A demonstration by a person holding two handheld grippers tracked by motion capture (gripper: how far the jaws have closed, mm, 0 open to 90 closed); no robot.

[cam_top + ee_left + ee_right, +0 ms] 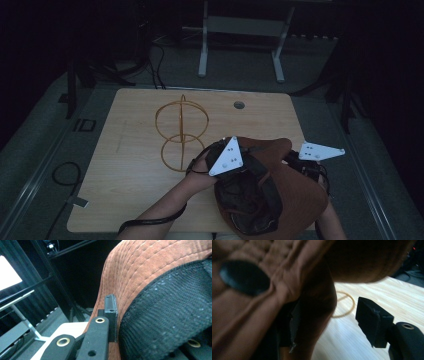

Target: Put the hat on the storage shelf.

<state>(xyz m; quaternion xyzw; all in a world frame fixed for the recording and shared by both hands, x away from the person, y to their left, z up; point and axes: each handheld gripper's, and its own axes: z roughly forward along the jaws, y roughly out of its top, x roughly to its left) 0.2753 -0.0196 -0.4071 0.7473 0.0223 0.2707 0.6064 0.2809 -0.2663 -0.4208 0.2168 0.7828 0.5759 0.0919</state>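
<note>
Rust-brown stitched fabric forms a cap (295, 195) with a black mesh lining, held above the near right part of the wooden table (140, 200). The left gripper (226, 157) is clamped on the cap's brim edge. The right gripper (312, 160) has its jaws apart beside the cap, not pressing it. The cap looks light, soft and floppy, so the stiffer stitched brim seems the best hold. A wire stand (181, 134) sits farther back.
</note>
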